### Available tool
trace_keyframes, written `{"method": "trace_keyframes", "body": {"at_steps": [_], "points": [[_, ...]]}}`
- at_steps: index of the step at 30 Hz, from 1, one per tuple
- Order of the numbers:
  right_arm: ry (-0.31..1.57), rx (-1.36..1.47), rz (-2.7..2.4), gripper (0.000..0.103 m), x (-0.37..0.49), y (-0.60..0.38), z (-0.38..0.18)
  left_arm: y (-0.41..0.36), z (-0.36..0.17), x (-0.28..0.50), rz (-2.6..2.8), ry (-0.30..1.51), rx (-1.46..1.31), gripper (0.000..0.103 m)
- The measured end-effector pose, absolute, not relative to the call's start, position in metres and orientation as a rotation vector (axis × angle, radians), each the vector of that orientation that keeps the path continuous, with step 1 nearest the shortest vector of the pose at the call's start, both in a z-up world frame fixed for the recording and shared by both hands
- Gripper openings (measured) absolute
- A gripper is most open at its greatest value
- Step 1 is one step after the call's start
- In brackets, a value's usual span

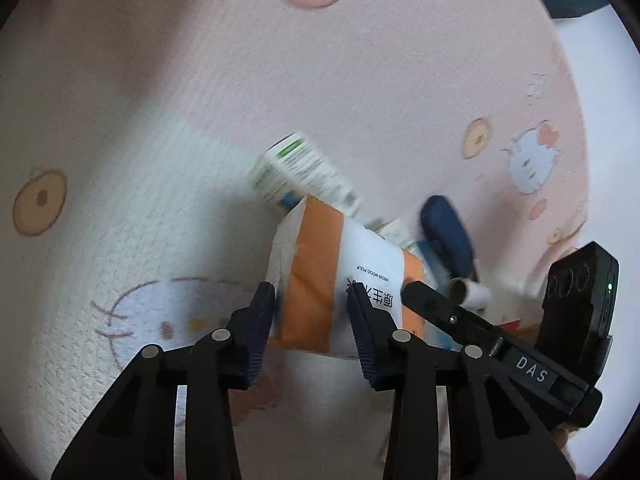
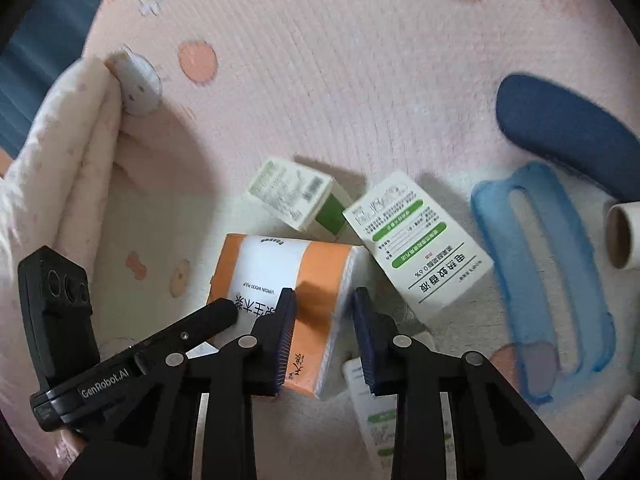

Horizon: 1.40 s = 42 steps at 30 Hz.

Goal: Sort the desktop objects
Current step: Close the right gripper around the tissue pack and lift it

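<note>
In the left wrist view the left tongs (image 1: 312, 292) stand spread astride the near end of the orange-and-white soft tissue pack (image 1: 336, 276), pads not visibly pressing, a blurred white-and-green carton (image 1: 298, 170) at 12 o'clock. In the right wrist view the right tongs (image 2: 324, 300) straddle the pack's right edge at 6 o'clock; whether they pinch it I cannot tell. Seemingly both line up a grasp on the pink quilted bed cover (image 2: 320, 60); next: squeeze, then lift clear.

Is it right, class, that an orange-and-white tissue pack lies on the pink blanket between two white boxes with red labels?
Not quite: the labels are green, not red, as the right wrist view shows. The tissue pack does lie on the pink blanket by the two white boxes.
</note>
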State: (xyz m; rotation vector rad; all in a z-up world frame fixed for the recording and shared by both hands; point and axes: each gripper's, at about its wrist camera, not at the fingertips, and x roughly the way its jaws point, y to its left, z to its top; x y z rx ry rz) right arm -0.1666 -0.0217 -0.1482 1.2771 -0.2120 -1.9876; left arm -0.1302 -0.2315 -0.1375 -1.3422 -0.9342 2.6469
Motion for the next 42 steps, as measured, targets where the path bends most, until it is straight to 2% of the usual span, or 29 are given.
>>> {"method": "trace_keyframes", "body": {"at_steps": [9, 14, 19, 33, 40, 42], "points": [[-0.365, 1.112, -2.16, 0.027, -0.166, 0.045, -0.086, -0.172, -0.077, -0.156, 2.58, -0.776, -1.137, 0.041], [-0.271, 1.121, -2.285, 0.027, -0.15, 0.088, -0.08, -0.125, -0.078, -0.165, 2.464, -0.665, -1.166, 0.041], [-0.155, 1.191, -2.387, 0.027, -0.126, 0.13, -0.089, -0.078, -0.096, -0.165, 2.32, -0.613, -1.272, 0.041], [-0.317, 1.383, -2.428, 0.027, -0.073, 0.217, -0.145, 0.002, -0.137, -0.124, 2.171, -0.357, -1.49, 0.042], [-0.265, 1.424, -2.441, 0.028, -0.06, 0.23, -0.169, 0.028, -0.149, -0.118, 2.209, -0.24, -1.518, 0.044], [-0.294, 1.425, -2.443, 0.031, -0.059, 0.235, -0.17, 0.033, -0.147, -0.12, 2.214, -0.2, -1.532, 0.045]]}}
